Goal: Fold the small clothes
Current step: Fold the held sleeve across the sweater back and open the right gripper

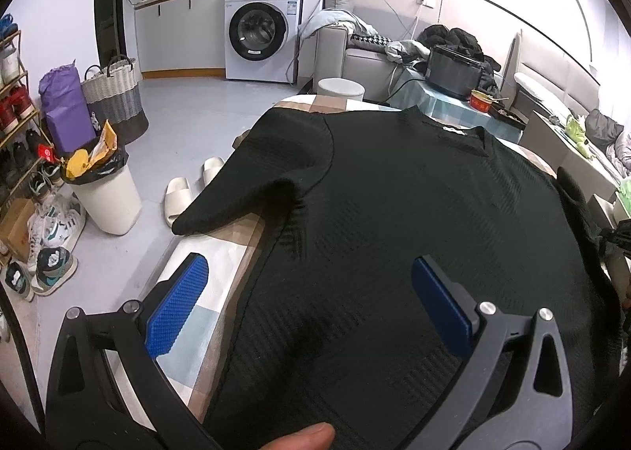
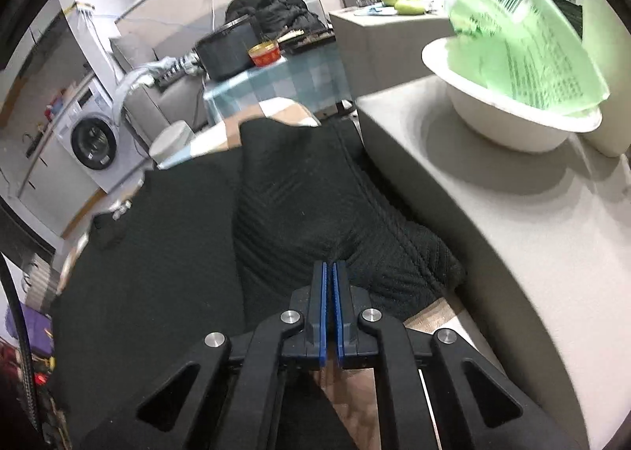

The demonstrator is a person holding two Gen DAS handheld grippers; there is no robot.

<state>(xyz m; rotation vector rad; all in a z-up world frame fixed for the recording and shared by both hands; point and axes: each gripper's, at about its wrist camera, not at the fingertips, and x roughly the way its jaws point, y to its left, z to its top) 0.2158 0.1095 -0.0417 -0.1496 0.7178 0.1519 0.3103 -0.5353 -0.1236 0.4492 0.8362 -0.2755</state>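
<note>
A black ribbed short-sleeved shirt (image 1: 394, 193) lies spread flat on a table with a checked cloth (image 1: 221, 292), collar at the far end. One of its sleeves (image 1: 244, 193) reaches over the table's left edge. My left gripper (image 1: 309, 264) hovers open over the shirt's near left side, one blue pad above the cloth and the other above the fabric. A thumb (image 1: 307, 436) shows at the bottom edge. In the right wrist view the other sleeve (image 2: 315, 205) is bunched, and my right gripper (image 2: 329, 264) is shut on its puckered fabric.
A white ledge (image 2: 512, 253) runs close along the table's right side, bearing a white bowl (image 2: 512, 122) with a green packet. On the floor to the left stand a bin (image 1: 106, 193), slippers (image 1: 185, 193) and shoes. A white stool (image 1: 341, 89) stands beyond the table.
</note>
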